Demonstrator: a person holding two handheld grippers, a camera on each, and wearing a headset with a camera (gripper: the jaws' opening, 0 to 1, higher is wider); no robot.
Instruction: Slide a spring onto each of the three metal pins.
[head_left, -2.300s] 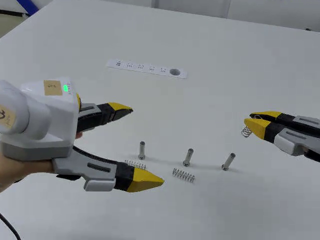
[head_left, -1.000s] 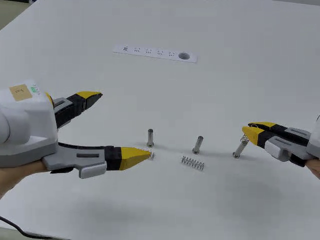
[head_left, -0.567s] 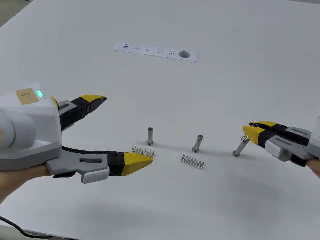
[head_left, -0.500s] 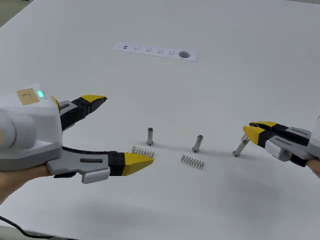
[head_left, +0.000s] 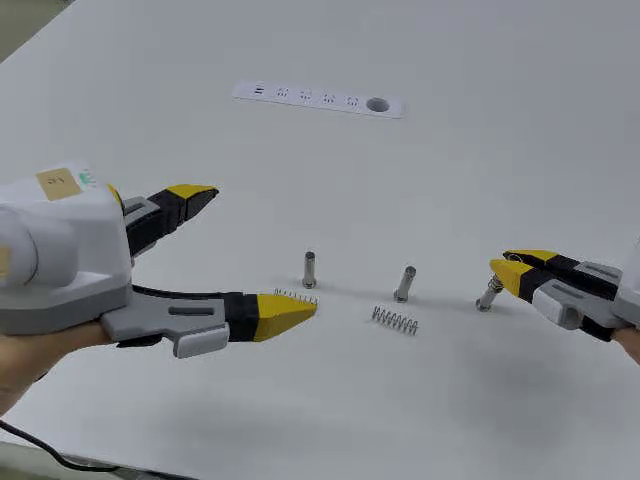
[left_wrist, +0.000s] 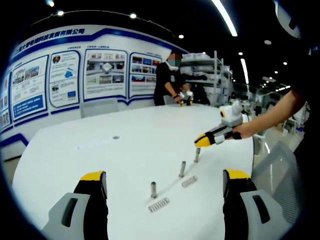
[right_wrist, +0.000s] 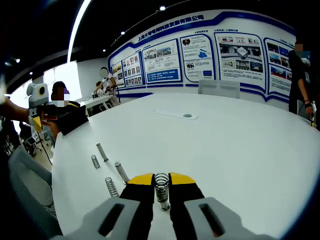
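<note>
a spring (right_wrist: 161, 186) sits over the top of the right pin (head_left: 487, 295), to the right of the middle pin (head_left: 404, 284). the right gripper (head_left: 498, 263) pinches this spring between its tips. a second spring (head_left: 394, 320) lies flat just in front of the middle pin. a third spring (head_left: 296, 296) lies left of the middle pin, beside the left pin (head_left: 309, 268). the left gripper (head_left: 265, 248) is spread wide, left of the middle pin.
</note>
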